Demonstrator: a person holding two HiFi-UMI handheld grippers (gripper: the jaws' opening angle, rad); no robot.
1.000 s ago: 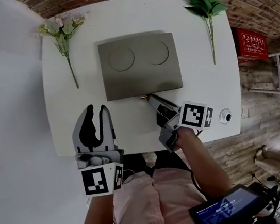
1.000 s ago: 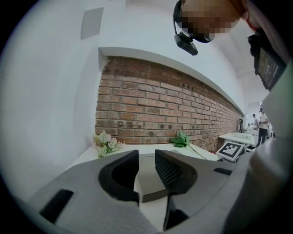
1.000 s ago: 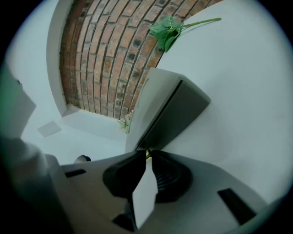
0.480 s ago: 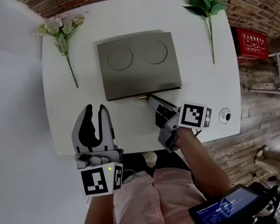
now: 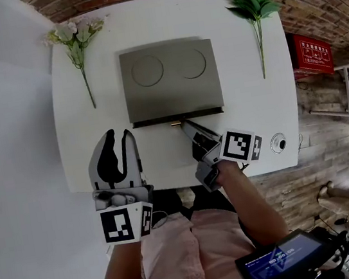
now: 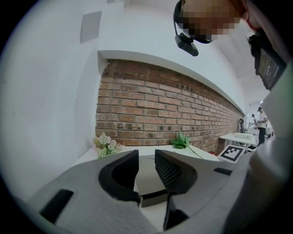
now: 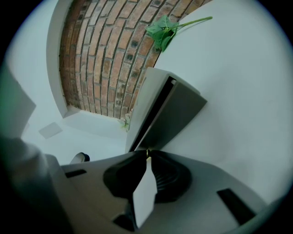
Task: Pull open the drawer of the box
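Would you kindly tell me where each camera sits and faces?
Head view: on the head, steeply down at the table and box; left claw, right claw, shirt show.
Left gripper view: on the left claw, level toward the brick wall; open jaws show.
Right gripper view: on the right claw, rolled sideways, at the drawer; jaws have just been closing on its handle.
Shared: box and green sprig.

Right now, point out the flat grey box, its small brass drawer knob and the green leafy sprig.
flat grey box [image 5: 170, 77]: head view, middle of its top.
small brass drawer knob [image 5: 176, 123]: head view, its exposed end.
green leafy sprig [image 5: 255, 1]: head view, leaf cluster.
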